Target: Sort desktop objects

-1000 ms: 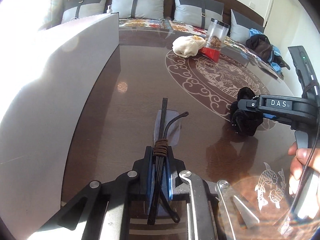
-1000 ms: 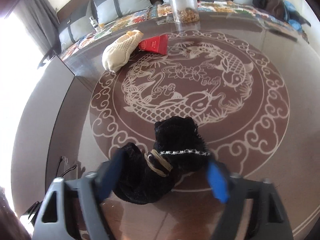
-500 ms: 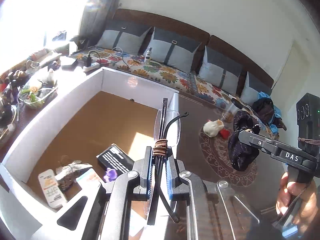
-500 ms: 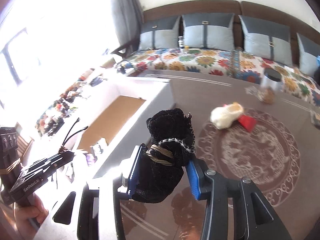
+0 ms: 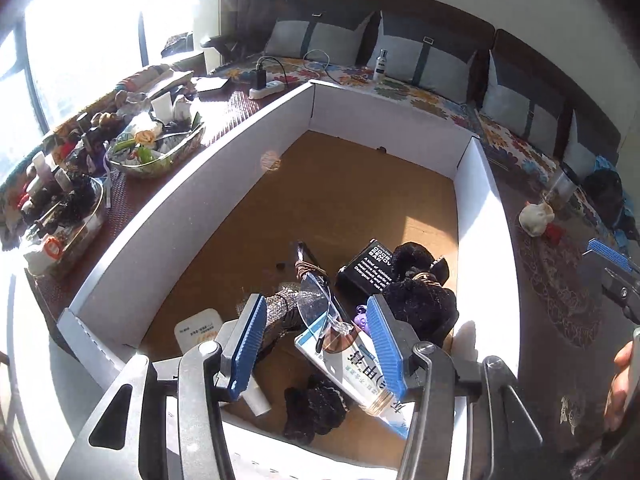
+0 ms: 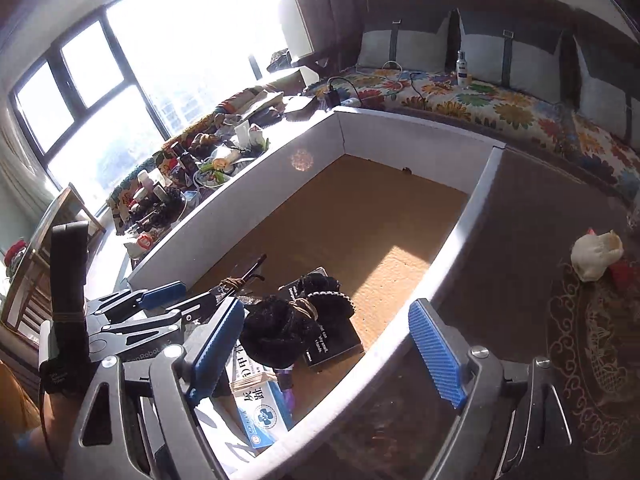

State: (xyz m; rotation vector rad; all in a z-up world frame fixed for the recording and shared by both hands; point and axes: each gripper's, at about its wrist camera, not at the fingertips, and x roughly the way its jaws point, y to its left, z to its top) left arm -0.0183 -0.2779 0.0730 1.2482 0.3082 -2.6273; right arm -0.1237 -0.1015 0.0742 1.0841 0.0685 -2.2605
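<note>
Both your tools are opening and hold nothing: the left tool (image 5: 316, 344) over the folded clear-lens glasses (image 5: 318, 300), the right tool (image 6: 328, 356) over the fuzzy black pouch (image 6: 296, 324), both inside the white-walled cardboard box (image 5: 192, 208). Lift straight up, clear of its walls.

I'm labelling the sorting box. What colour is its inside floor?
Brown cardboard; the box walls are white. The left wrist view shows it best.

Left hand-held gripper (image 5: 316, 344) and right hand-held gripper (image 6: 332, 348) opening, empty.
</note>
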